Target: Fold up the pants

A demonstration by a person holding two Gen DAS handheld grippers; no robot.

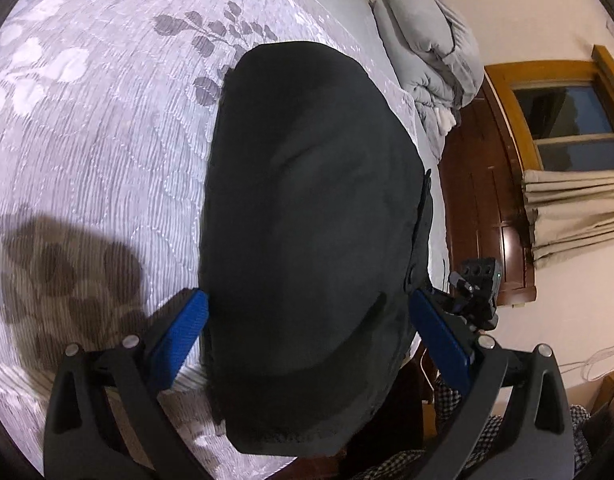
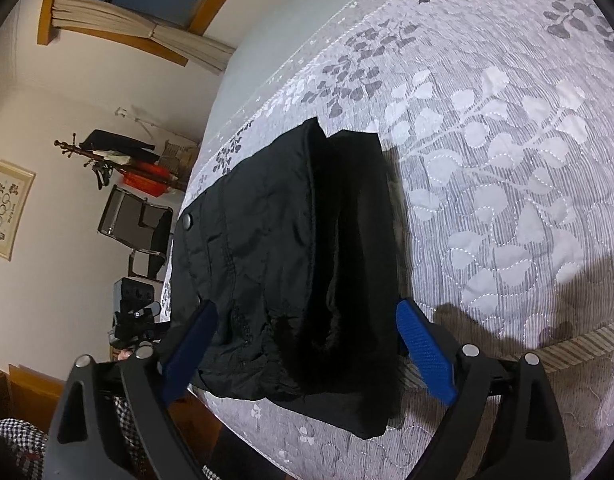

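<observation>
The black pants (image 1: 311, 232) lie folded into a thick bundle on the grey leaf-patterned bedspread (image 1: 99, 128), near the bed's edge. In the right wrist view the pants (image 2: 283, 264) show stacked layers, a fuzzy black lining and a snap button (image 2: 187, 221). My left gripper (image 1: 307, 320) is open, its blue pads (image 1: 179, 336) spread on either side of the bundle's near end, not closed on it. My right gripper (image 2: 307, 336) is also open, its blue pads (image 2: 425, 356) straddling the bundle's near end. The other gripper shows at the bed's edge in each view (image 1: 477, 292) (image 2: 137, 316).
A folded grey duvet (image 1: 431, 52) lies at the far end of the bed. A dark wooden headboard (image 1: 483, 200), a window with curtains (image 1: 571, 128), a coat rack (image 2: 111, 156) and a chair (image 2: 139, 228) stand beyond the bed's edge.
</observation>
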